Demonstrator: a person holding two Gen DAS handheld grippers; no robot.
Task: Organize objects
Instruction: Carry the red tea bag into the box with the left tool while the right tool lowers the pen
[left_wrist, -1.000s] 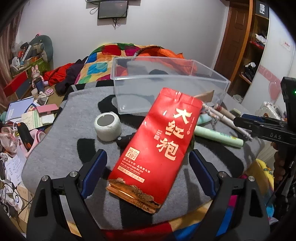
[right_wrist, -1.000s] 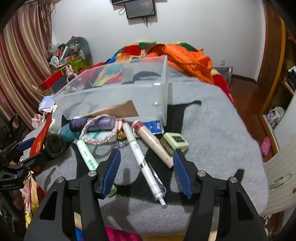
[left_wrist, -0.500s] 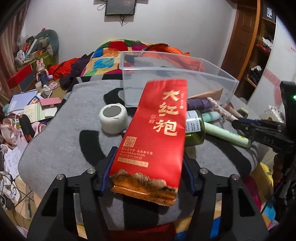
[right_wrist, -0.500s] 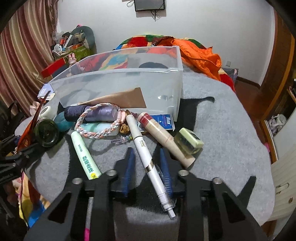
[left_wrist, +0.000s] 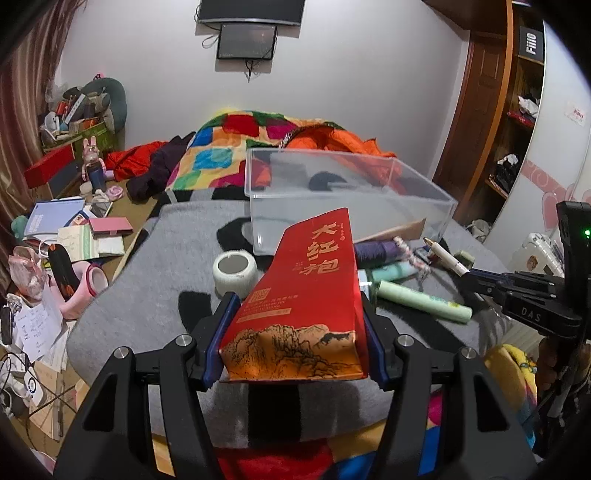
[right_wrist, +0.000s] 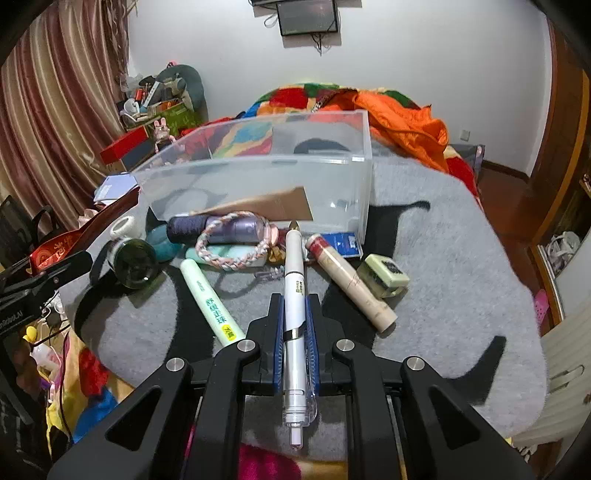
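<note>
L gripper (left_wrist: 295, 332): fingers pinch red tea pouch (left_wrist: 306, 295), tilted up off grey blanket (left_wrist: 147, 295), clear bin (left_wrist: 347, 199) behind. R gripper (right_wrist: 294, 314): fingers just closed tight on white pen (right_wrist: 294, 273), tip toward bin, green tube (right_wrist: 210, 299) beside.

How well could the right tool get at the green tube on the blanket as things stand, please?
Probably not yet: the right tool is shut on the white pen. The green tube lies uncovered just beside it, so only the pen hinders.

White wall (left_wrist: 369, 74), wooden shelving (left_wrist: 491, 122), striped curtain (right_wrist: 55, 122).
</note>
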